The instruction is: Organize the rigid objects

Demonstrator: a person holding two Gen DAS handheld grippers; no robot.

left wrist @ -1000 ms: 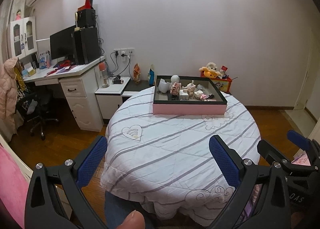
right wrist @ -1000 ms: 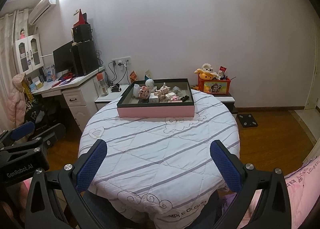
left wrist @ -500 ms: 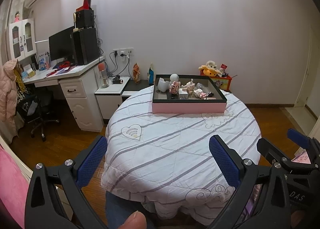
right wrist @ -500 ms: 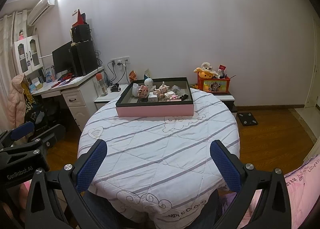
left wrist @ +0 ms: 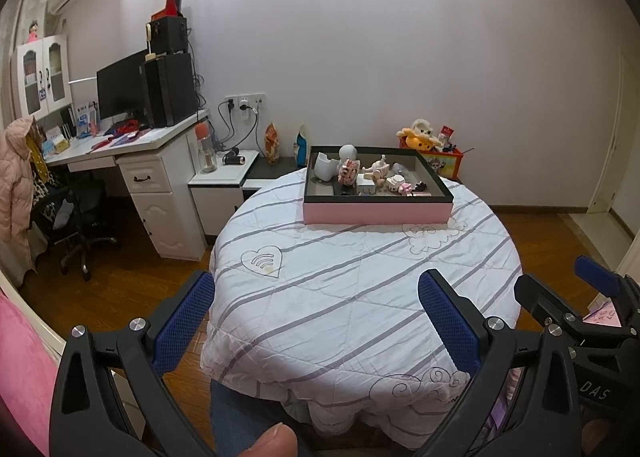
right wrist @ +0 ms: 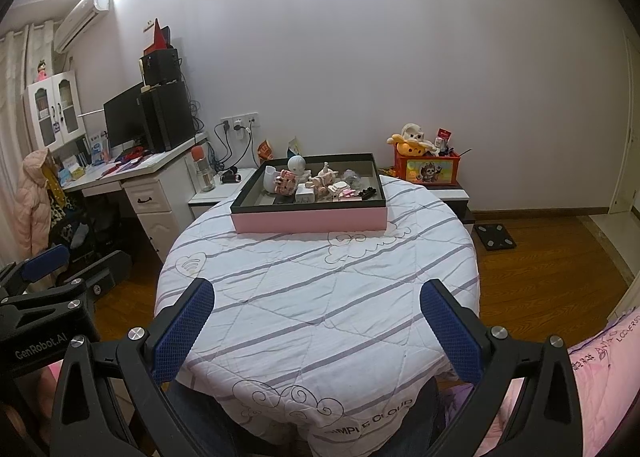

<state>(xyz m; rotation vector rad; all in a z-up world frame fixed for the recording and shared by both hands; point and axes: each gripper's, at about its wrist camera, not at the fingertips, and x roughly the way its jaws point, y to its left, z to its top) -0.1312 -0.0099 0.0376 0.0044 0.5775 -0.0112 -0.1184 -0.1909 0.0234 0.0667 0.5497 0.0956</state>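
My left tool (left wrist: pixel 316 315) and right tool (right wrist: pixel 316 317) hang spread and empty near the round desk (left wrist: pixel 360 297) under its striped white quilt. The pink-walled, black-rimmed tray (left wrist: pixel 378 212) of small figurines (left wrist: pixel 372 177) sits at the far edge, long axis crosswise. Only the right view shows a black scale (right wrist: pixel 495 236) on the floor.

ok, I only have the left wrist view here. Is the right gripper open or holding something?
Observer: Open. The right wrist view shows the right gripper with its blue pads wide apart and nothing between them.
Operator: Anything on the ground on its side of the table?
Observer: Yes. A flat black scale lies on the wood floor, just right of the table. The left wrist view does not show it.
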